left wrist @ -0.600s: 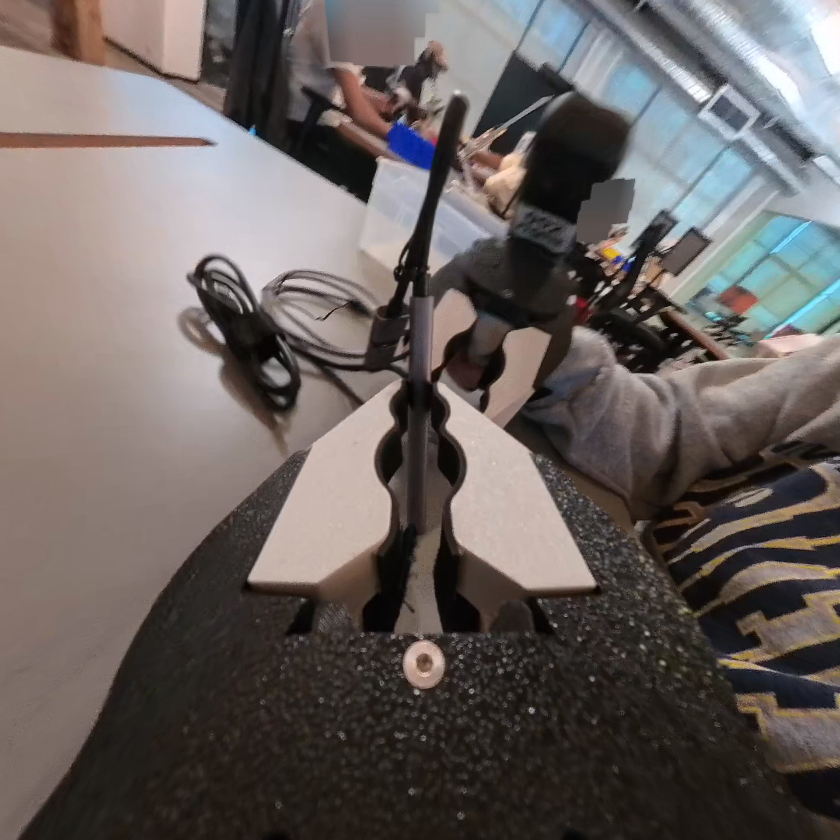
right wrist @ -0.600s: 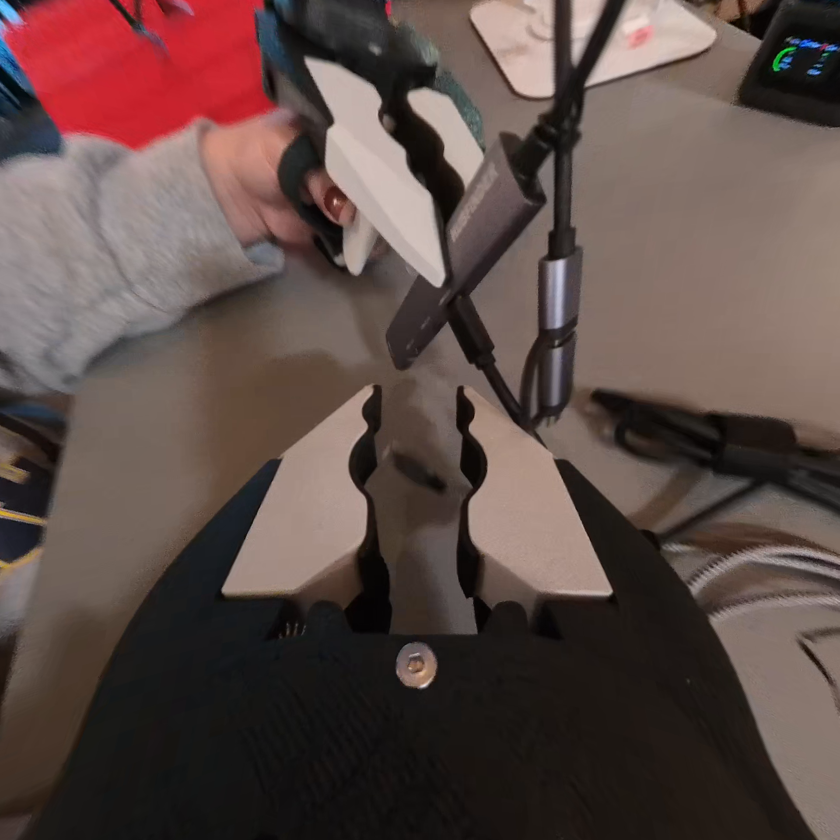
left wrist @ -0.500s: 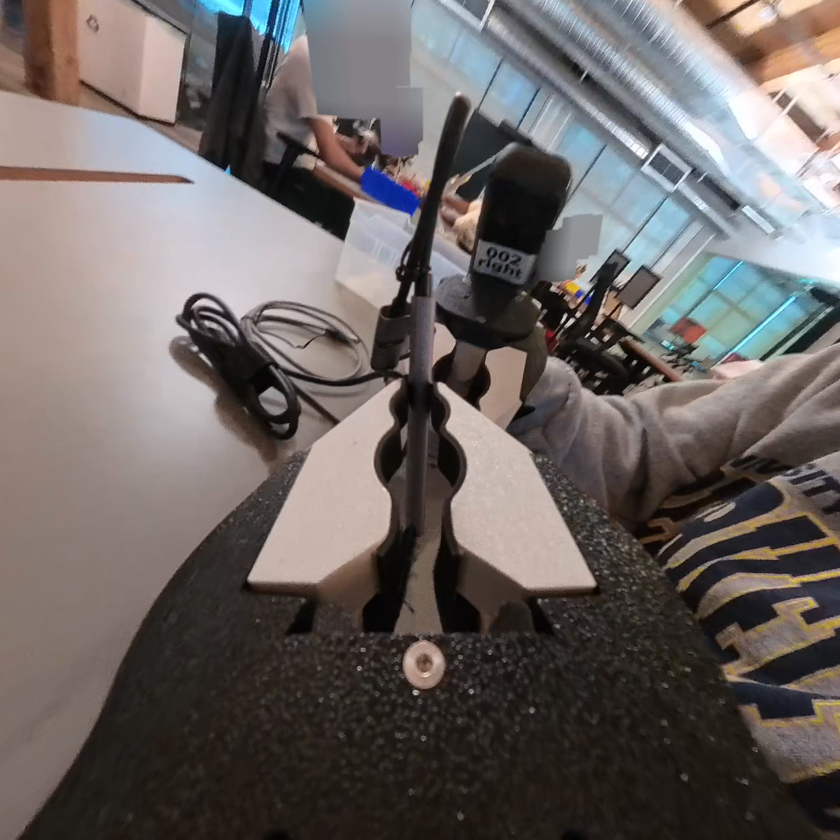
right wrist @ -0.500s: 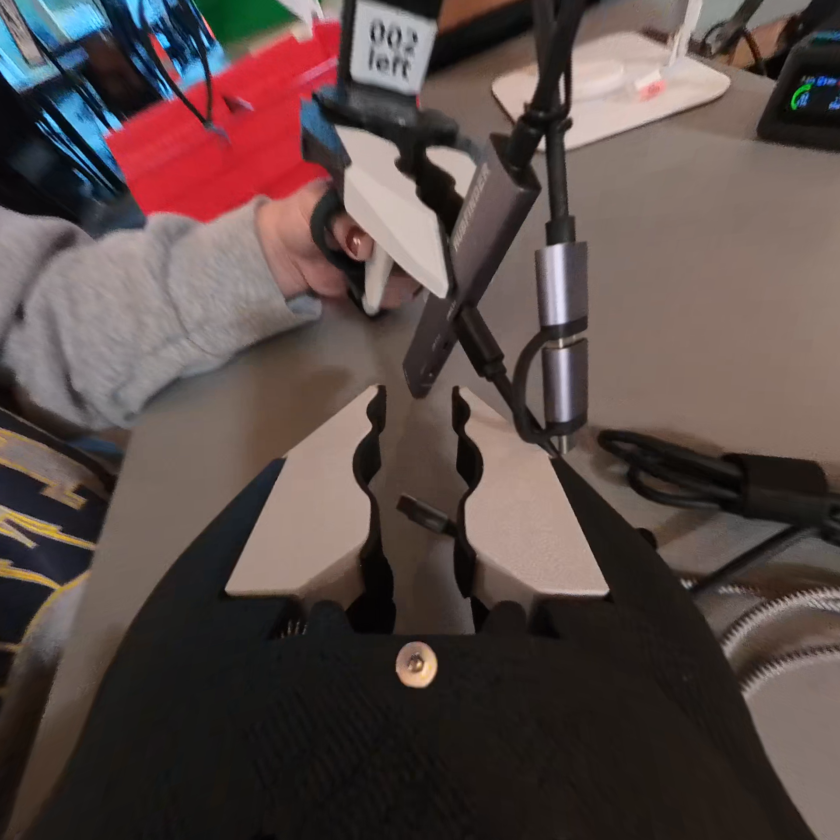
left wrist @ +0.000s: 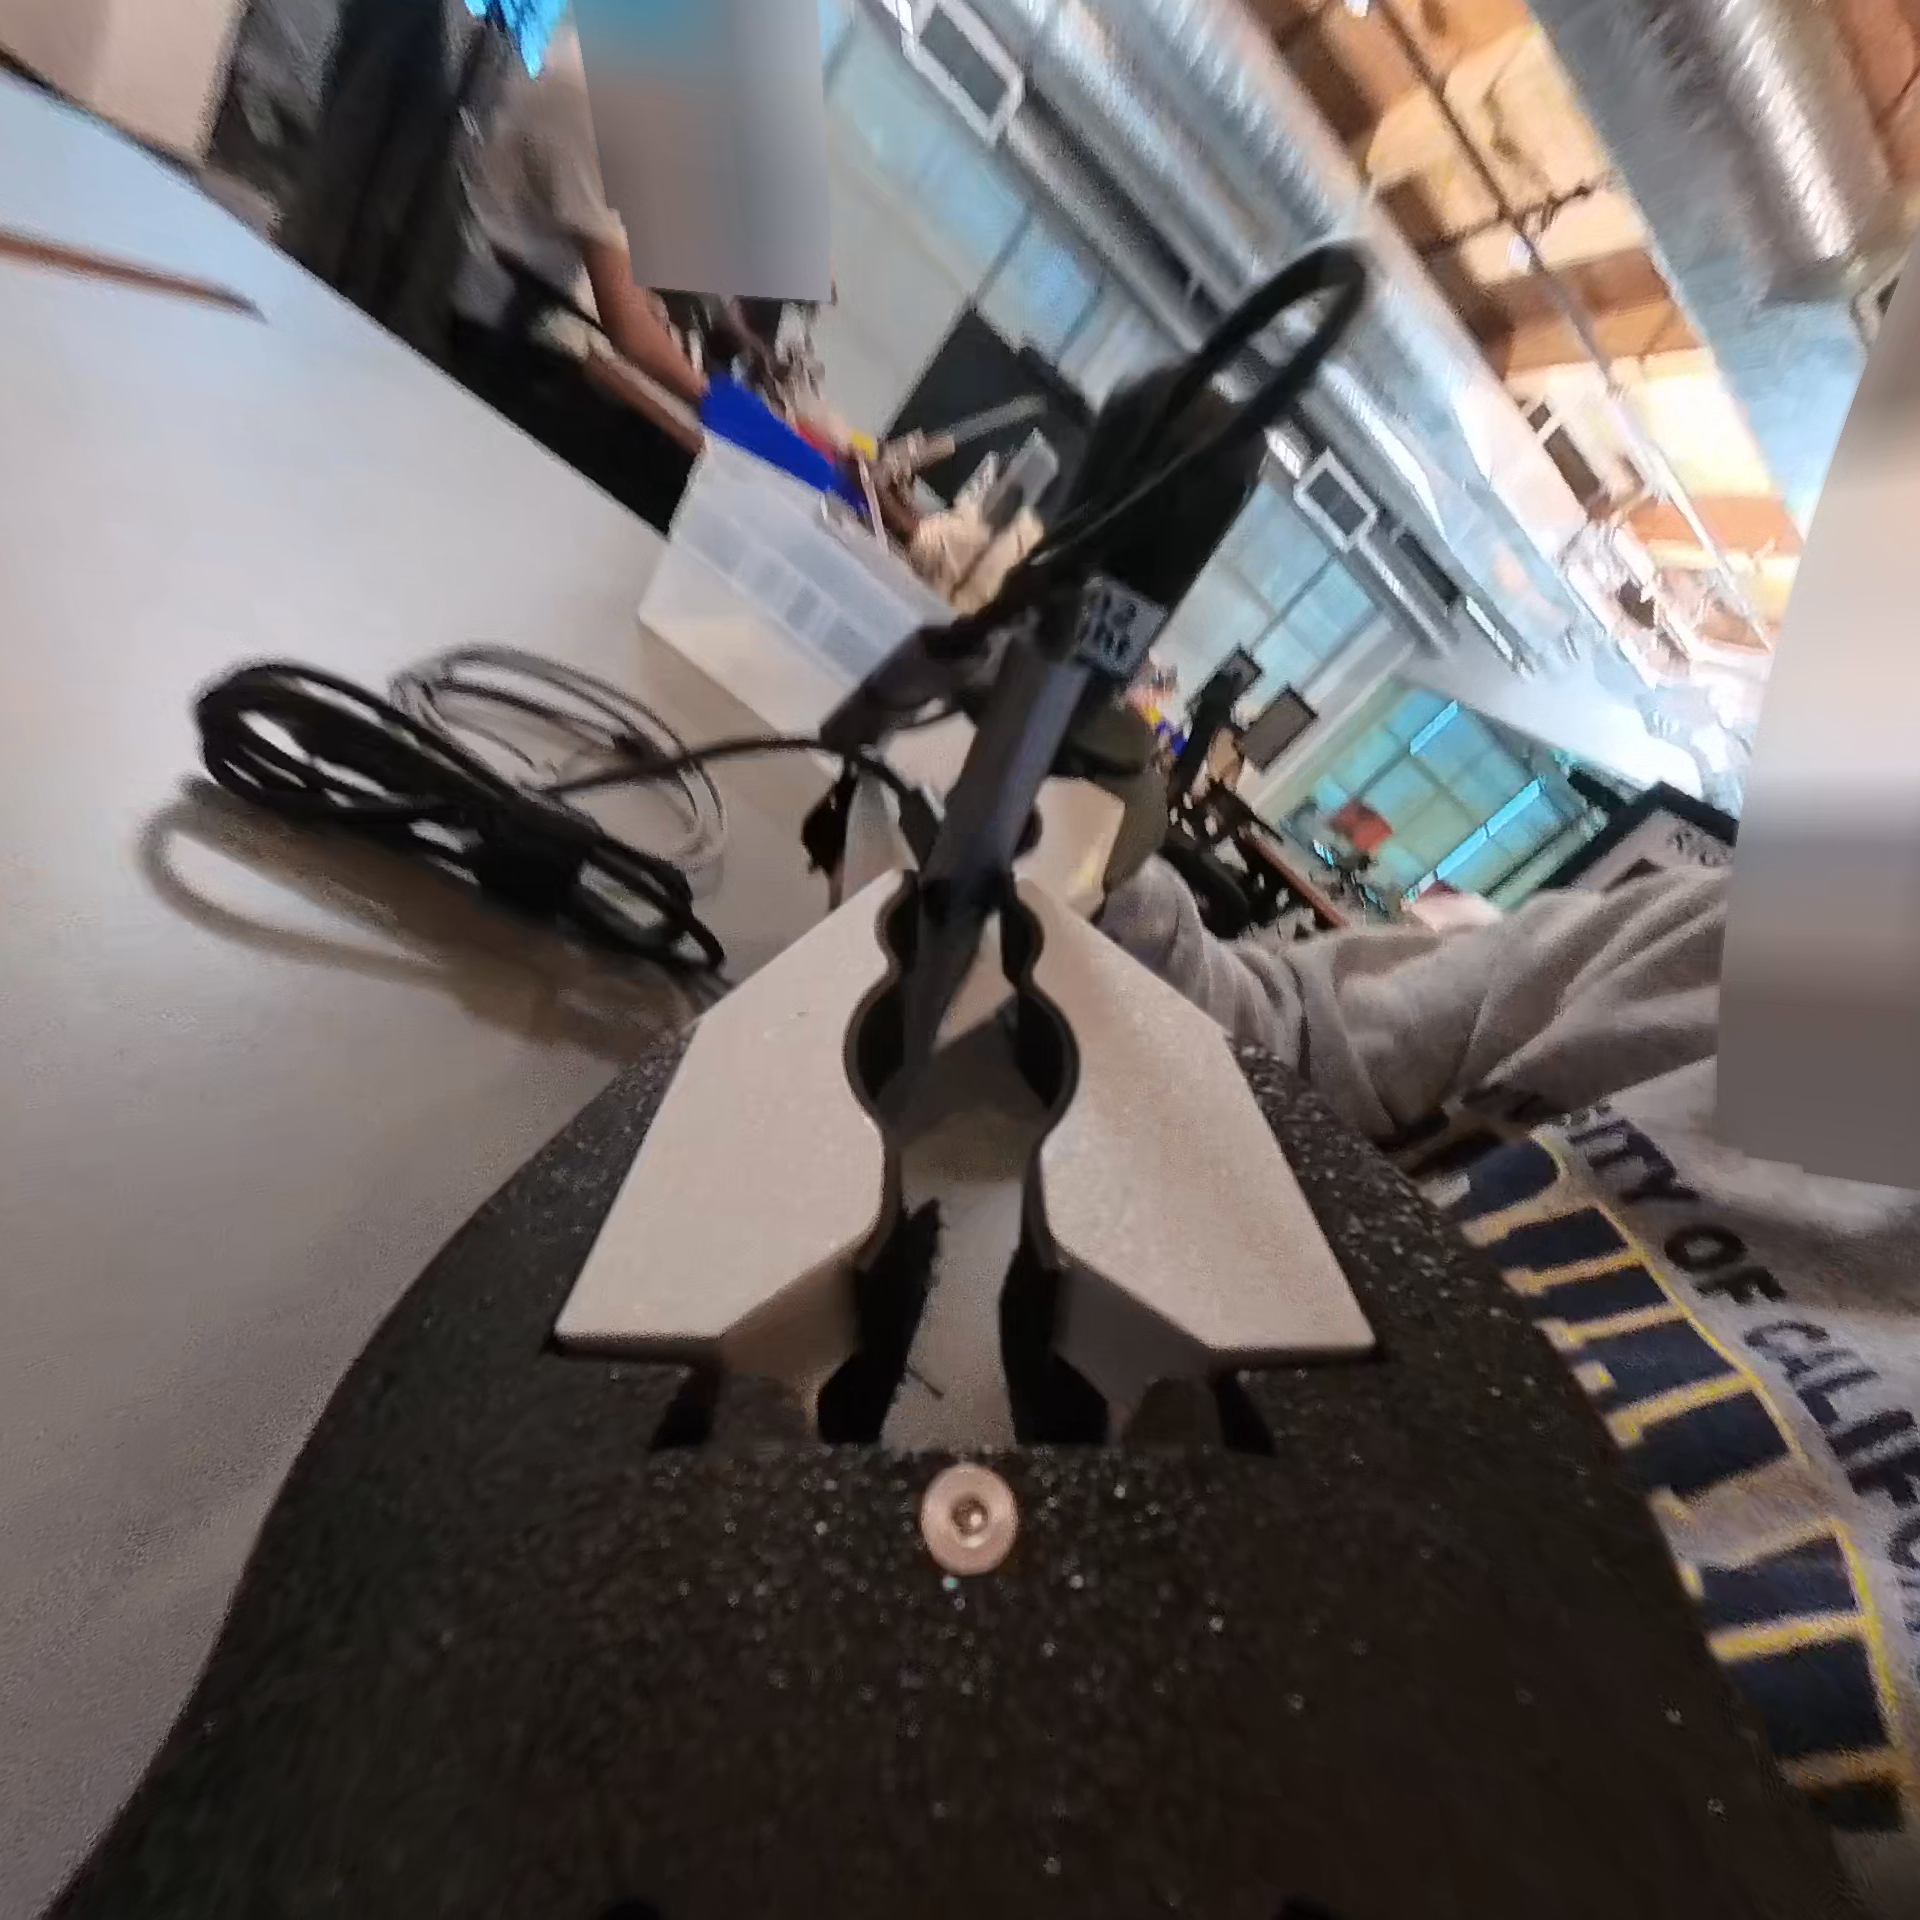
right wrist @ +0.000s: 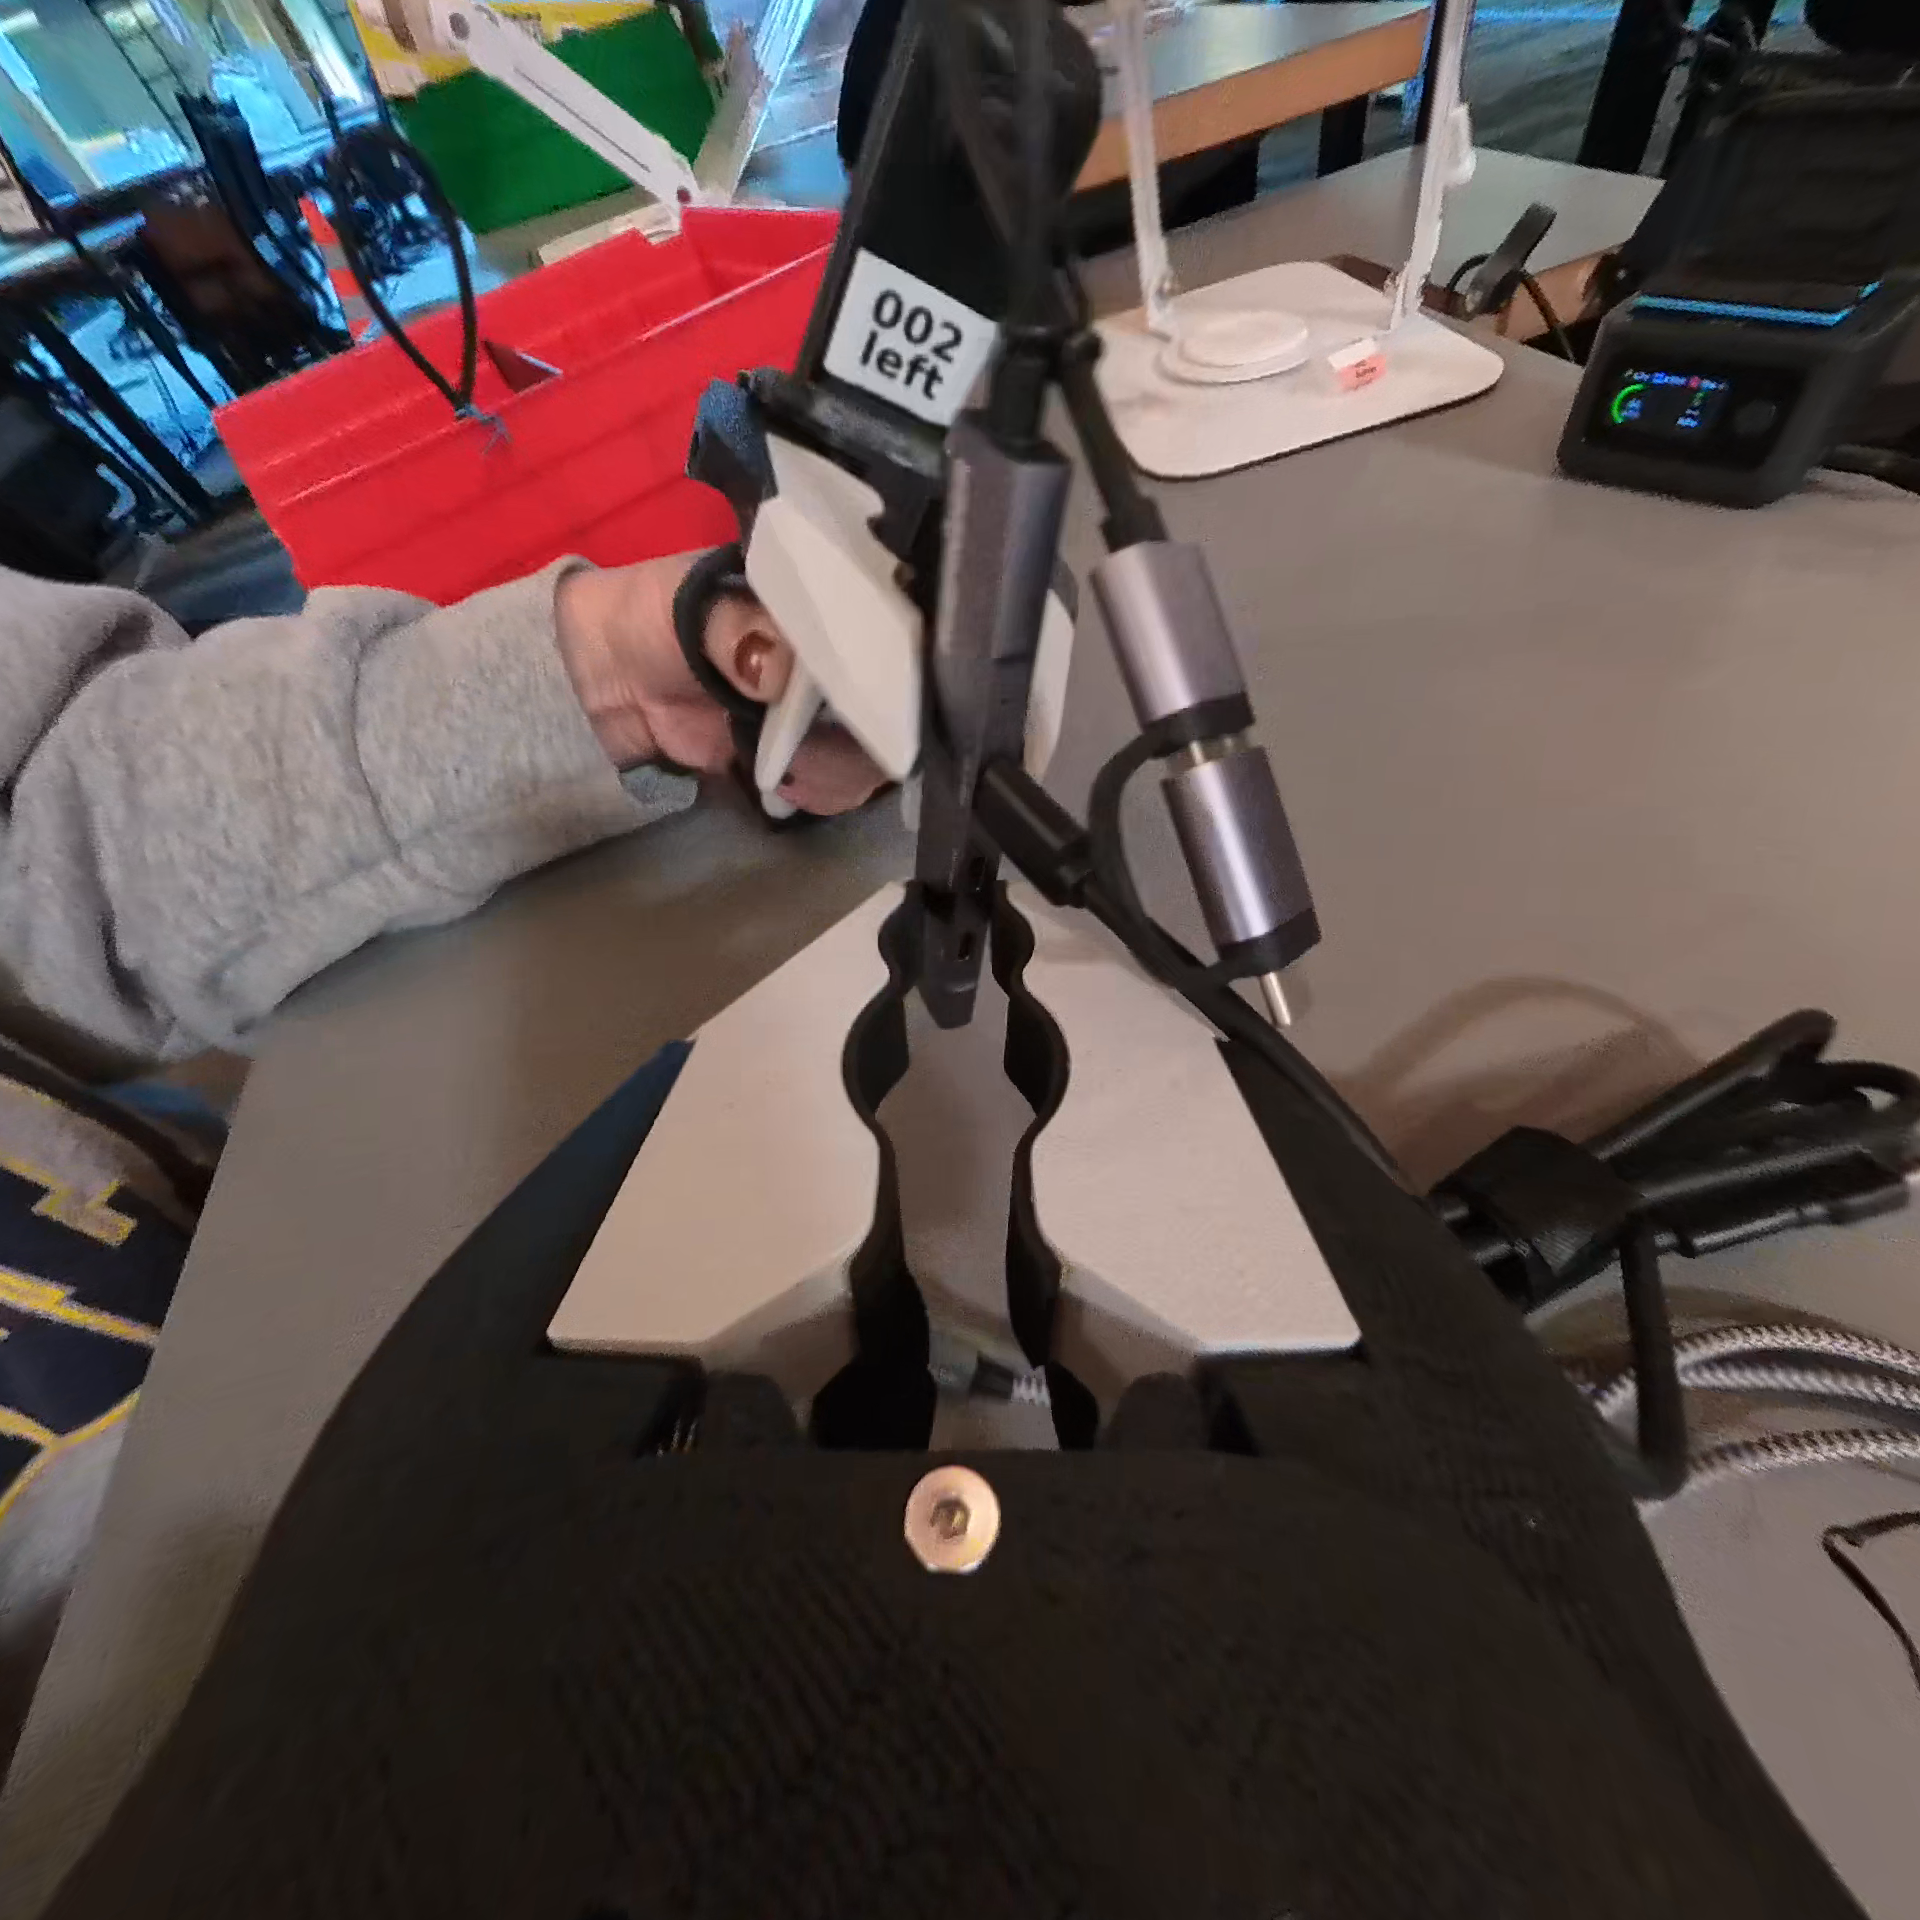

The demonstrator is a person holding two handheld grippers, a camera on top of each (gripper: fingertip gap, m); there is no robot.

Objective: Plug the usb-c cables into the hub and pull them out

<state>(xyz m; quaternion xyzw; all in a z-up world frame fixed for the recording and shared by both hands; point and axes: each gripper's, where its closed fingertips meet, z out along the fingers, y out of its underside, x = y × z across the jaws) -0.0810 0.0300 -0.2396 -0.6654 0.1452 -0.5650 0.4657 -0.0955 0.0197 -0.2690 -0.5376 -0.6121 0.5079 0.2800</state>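
Holding the hub (right wrist: 987,644) above the counter (right wrist: 1558,727), my left gripper (left wrist: 961,914) has its jaws clamped on it; my right gripper (right wrist: 951,935) jaws stand apart around its lower end, one cable (right wrist: 1039,831) plugged in.

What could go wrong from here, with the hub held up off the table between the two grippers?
The left gripper pinches the hub by its thin edges, so it could twist or slip if the right gripper pushes on its lower end. The black cable plugged into the hub's side runs over a right finger and may snag. The dangling adapter could swing into the way.
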